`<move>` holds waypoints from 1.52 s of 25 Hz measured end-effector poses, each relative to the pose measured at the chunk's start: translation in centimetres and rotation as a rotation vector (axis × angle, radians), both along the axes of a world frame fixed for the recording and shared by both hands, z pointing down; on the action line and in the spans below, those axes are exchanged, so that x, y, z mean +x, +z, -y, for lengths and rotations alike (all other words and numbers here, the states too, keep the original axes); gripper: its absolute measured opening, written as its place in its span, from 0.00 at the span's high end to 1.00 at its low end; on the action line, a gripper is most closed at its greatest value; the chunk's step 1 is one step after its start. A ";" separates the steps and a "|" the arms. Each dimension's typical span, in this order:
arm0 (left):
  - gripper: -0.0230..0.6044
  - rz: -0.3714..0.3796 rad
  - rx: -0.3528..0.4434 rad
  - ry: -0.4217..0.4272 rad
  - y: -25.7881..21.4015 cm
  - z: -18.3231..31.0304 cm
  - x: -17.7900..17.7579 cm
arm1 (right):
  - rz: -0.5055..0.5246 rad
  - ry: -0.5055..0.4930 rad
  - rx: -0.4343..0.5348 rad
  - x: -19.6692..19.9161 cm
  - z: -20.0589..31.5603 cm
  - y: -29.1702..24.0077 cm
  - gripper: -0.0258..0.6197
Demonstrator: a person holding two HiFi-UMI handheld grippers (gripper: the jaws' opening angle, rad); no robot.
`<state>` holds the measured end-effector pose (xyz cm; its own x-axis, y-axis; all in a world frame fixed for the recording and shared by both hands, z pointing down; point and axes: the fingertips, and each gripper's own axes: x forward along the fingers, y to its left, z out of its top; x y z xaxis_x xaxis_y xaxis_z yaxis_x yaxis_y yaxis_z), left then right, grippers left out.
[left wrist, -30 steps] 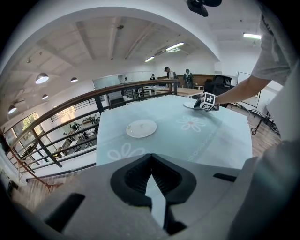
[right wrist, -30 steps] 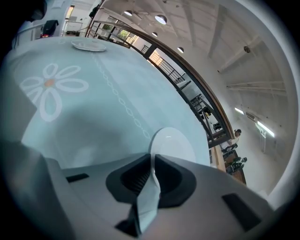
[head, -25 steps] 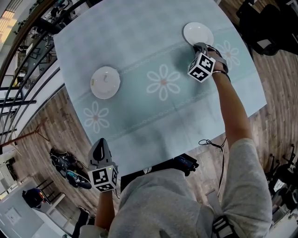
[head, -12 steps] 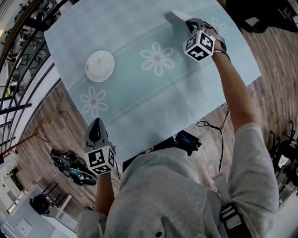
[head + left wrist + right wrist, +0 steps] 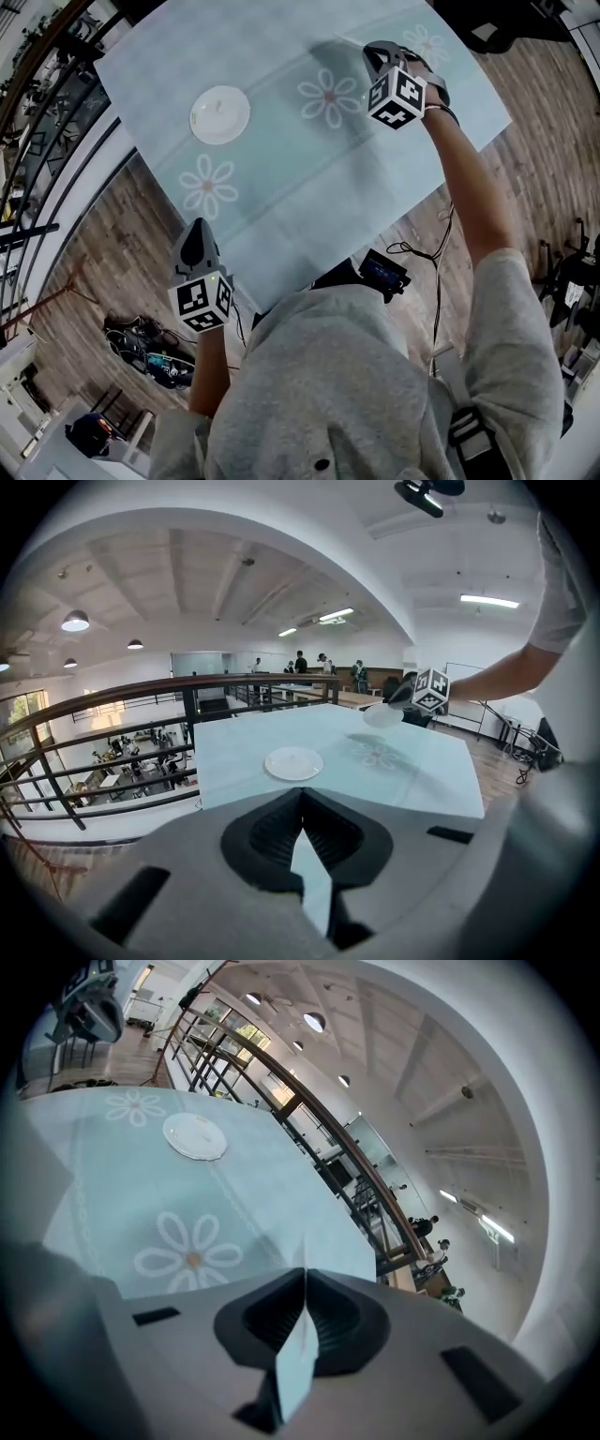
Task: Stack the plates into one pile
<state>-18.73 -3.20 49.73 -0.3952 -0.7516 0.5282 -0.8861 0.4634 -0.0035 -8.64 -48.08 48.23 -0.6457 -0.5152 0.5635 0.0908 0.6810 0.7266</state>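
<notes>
Tech A: What was the state of the right gripper (image 5: pixel 373 52)?

Tech B: Its jaws were closed on the rim of the held plate (image 5: pixel 380 714). In the right gripper view the plate showed only as a thin pale edge between the pads. The left gripper view showed it hanging below the jaws, clear of the table (image 5: pixel 309 206).

Tech A: And the left gripper (image 5: pixel 194 239)?

Tech B: Its jaws were closed with nothing between them. It hung off the near table edge, pointed toward the table, and took no part in the work.

Tech A: Where was the resting plate (image 5: pixel 220 114)?

Tech B: It lay flat on the table, ahead of the right jaws and to their left, well apart from the held plate. It also lay straight ahead of the left jaws.

Tech A: Which step was in hand?

Tech B: In my judgement, the transfer. One plate was gripped and not yet placed. Only two plates were visible, so one placement would have completed the pile.

Tech A: What did the next move call for?

Tech B: It called for four things:
1. Carry the held plate across until it was centred over the resting plate.
2. Level it.
3. Lower it until it seated.
4. Only then part the jaws.

A grip at a single rim point probably left the plate free to tip, so a slow carry was advisable. A high or off-centre release risked a slide or a chipped rim
</notes>
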 end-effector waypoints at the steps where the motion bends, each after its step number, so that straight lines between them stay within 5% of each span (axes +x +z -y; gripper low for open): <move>1: 0.93 0.002 0.007 0.005 -0.1 -0.5 -0.3 | -0.004 -0.001 0.004 0.0 -1.0 -0.1 0.91; 18: 0.93 0.003 0.100 0.023 -0.6 -8.4 -4.7 | -0.013 -0.023 0.061 -4.8 -13.9 -3.4 0.91; 28: 0.93 0.019 0.109 0.012 0.0 -12.8 -7.2 | -0.019 -0.110 0.052 -11.3 -22.4 -2.1 0.91; 38: 0.93 -0.003 0.082 -0.104 1.1 -18.5 -9.6 | -0.068 -0.214 0.093 -18.3 -27.9 2.7 0.91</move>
<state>-28.35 15.28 50.87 -0.4717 -0.7474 0.4679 -0.8331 0.5517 0.0413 -26.97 -20.14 50.96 -0.7077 -0.4226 0.5661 0.2766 0.5716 0.7725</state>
